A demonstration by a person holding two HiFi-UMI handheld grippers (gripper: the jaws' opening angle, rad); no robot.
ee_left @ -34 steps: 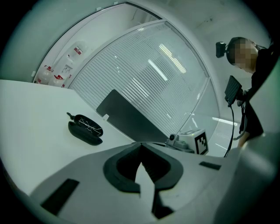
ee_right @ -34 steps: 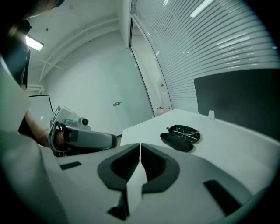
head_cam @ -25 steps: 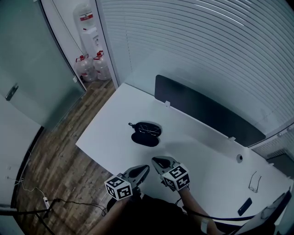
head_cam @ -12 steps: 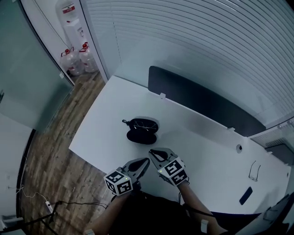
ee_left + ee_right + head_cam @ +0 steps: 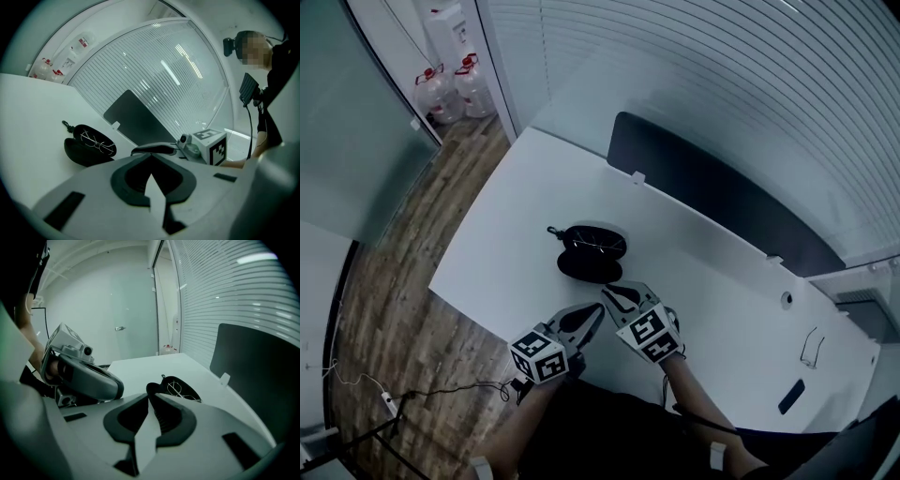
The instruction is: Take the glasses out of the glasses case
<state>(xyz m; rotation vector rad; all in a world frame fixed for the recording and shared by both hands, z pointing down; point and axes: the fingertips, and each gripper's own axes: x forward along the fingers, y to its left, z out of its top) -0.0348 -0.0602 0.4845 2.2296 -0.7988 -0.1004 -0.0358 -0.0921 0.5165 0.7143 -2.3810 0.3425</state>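
Holding left gripper (image 5: 594,312) and right gripper (image 5: 610,294) side by side over table (image 5: 516,244) near edge, we are gripping nothing, both jaw pairs pressed together. Glasses case (image 5: 587,264) lying open just beyond, glasses (image 5: 598,242) resting inside far half.

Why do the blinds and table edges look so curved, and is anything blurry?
Head view: the wide lens bows the blinds and the table edge; dim, bluish light. Left gripper view: stronger fisheye, dark corners, light streaks glaring on the blinds. Right gripper view: glasses case fairly sharp.
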